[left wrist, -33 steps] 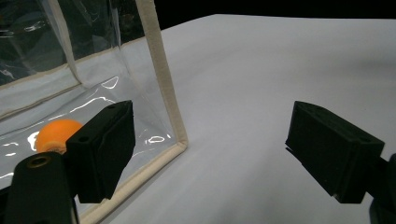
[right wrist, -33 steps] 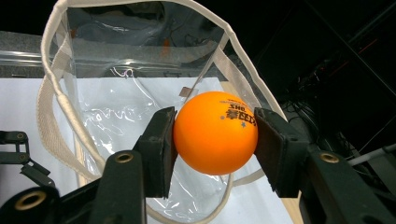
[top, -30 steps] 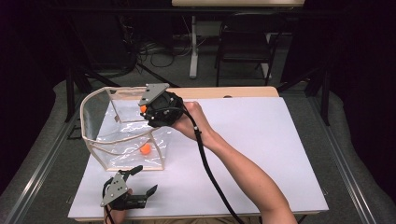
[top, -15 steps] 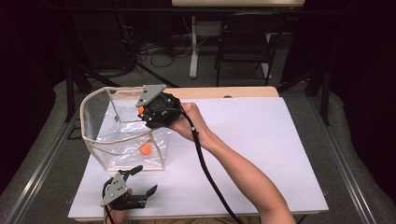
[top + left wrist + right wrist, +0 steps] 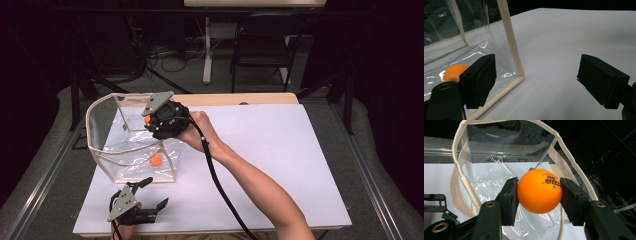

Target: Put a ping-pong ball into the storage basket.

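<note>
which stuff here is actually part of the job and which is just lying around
In the job:
right gripper, shut on an orange ball
clear bag, open under it
second orange ball, already inside the bag

Lying about:
left gripper, open on the table
chair behind

A table covered by a white sheet carries the scene, a strip of its pale wooden top showing along the far edge. Standing directly on the sheet, at the table's left side, is a clear plastic bag with cream fabric trim, upright and open at the top; its near corner meets the sheet in the left gripper view. An orange ball lies on the bag's bottom, near its front wall. At the table's near-left edge, just in front of the bag, the left gripper is low over the sheet, its fingers spread wide; whether it touches the surface cannot be told.
</note>
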`<control>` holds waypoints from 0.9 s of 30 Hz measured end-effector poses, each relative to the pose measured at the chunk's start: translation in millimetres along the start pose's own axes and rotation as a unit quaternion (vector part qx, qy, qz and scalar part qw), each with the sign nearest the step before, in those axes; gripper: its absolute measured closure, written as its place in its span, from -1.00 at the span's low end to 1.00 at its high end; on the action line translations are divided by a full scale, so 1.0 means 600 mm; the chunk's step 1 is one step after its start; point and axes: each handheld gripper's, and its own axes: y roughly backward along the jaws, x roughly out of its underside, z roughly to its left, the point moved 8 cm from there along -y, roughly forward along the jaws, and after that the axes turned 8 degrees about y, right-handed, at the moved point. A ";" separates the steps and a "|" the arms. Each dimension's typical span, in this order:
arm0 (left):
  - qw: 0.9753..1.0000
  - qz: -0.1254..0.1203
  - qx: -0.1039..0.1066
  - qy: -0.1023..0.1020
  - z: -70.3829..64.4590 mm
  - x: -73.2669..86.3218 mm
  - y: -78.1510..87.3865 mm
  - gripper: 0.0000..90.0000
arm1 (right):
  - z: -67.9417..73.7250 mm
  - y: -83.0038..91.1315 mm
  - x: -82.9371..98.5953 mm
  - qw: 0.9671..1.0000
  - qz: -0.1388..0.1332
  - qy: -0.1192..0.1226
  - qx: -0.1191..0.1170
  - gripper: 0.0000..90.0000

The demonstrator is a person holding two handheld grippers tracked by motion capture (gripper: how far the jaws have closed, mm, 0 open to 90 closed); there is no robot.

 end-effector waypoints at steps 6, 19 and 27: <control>1.000 0.000 0.001 0.000 0.000 0.000 0.000 -0.65 | 0.001 -0.013 0.004 1.000 0.006 -0.003 -0.009 0.12; 1.000 0.000 0.001 0.000 0.000 0.000 0.000 -0.65 | 0.009 -0.033 0.008 1.000 0.024 -0.001 -0.018 0.11; 1.000 -0.001 0.001 0.001 0.000 0.000 0.000 -0.65 | 0.010 -0.042 0.013 0.999 0.033 -0.002 -0.024 0.11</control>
